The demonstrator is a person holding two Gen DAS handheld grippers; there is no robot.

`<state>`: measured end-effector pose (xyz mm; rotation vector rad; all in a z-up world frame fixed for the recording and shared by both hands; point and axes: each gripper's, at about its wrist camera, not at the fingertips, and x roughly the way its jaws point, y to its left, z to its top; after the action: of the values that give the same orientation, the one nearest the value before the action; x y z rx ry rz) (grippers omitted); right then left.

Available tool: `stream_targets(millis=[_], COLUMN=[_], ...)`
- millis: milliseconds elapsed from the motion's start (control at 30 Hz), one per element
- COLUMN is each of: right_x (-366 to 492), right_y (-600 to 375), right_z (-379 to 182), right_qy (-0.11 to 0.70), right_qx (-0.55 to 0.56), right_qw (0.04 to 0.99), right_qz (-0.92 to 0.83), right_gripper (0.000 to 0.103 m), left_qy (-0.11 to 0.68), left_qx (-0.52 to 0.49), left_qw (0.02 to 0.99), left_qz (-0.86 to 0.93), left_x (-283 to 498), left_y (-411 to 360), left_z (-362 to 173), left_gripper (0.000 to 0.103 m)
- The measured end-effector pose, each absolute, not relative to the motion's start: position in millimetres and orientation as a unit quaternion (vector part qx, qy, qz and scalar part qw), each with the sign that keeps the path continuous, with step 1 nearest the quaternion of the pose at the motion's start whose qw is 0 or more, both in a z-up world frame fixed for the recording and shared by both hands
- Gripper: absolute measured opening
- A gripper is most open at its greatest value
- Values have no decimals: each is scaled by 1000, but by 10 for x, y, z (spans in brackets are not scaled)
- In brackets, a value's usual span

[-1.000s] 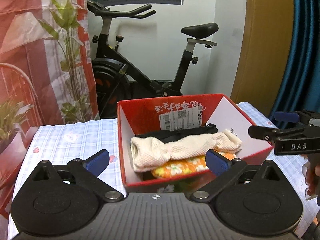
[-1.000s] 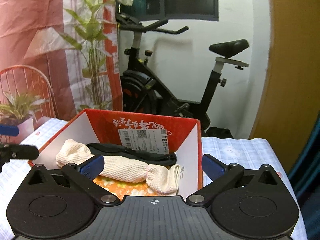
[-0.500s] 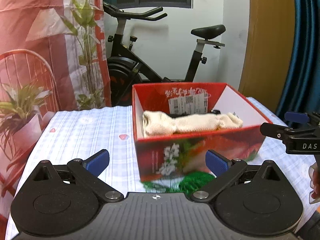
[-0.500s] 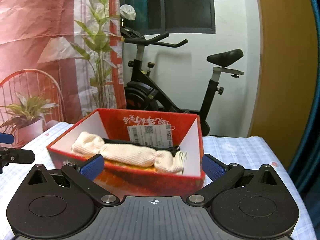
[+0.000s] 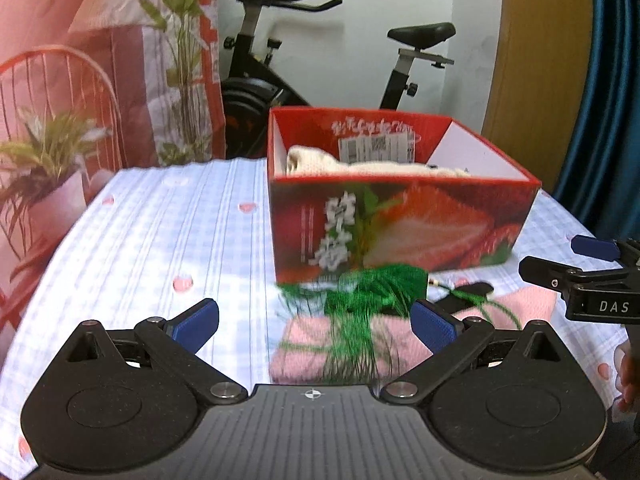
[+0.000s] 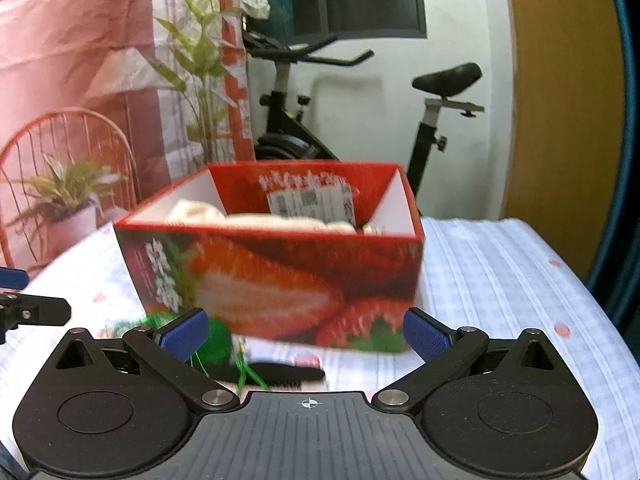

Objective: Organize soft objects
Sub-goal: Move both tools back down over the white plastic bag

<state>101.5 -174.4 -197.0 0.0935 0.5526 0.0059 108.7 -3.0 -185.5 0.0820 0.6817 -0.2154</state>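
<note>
We see left tongs (image 5: 314, 322) and right tongs (image 6: 305, 333) both spread wide, gripping nothing. Just beyond them a green tassel (image 5: 374, 288) lies on a pink cloth (image 5: 400, 344) on the desk (image 5: 160, 240). Behind stands the red box (image 5: 400, 224) with a cream cloth (image 5: 360, 166) inside.
</note>
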Motion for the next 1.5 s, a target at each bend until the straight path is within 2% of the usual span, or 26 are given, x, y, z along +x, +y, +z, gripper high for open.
stream_targets(millis=[567,767,933,1067,1133,1200,1267,1333,1500], right_x=[585,522,469,451,446,445,435,429,432], right_y=[-1560,-1522,-1460,-1382,-1355,-1333,-1330,-1332,-1349], right_z=[-2519,-2586,-2611,-2607,-2613,-2631,-2634,-2628,-2636], right_qy=[317,328,351,368,377,387,389,390,390], right_qx=[67,66,65,60,58,57,61,64,72], right_qw=[946,942,933,926,922,917,915,914,912], right_qz=[4,14,39,63,71,80,85,90,104], right_gripper=[103,103,101,94,84,80,78,71,66], left_qy=[376,388,404,414,421,426,425,425,434], left_qx=[10,2,-11,-24,-34,-44,-47,-54,-81], left_qw=[922,914,899,890,886,882,881,880,863], left_qz=[-90,-122,-168,-187,-193,-195,-201,-207,-245], left_x=[735,698,655,663,682,710,748,783,808], left_y=[79,13,-82,-97,-87,-74,-69,-68,-105], left_z=[-2316,-2419,-2513,-2582,-2624,-2658,-2663,-2665,-2705], left_gripper=[99,86,67,63,57,55,55,55,54])
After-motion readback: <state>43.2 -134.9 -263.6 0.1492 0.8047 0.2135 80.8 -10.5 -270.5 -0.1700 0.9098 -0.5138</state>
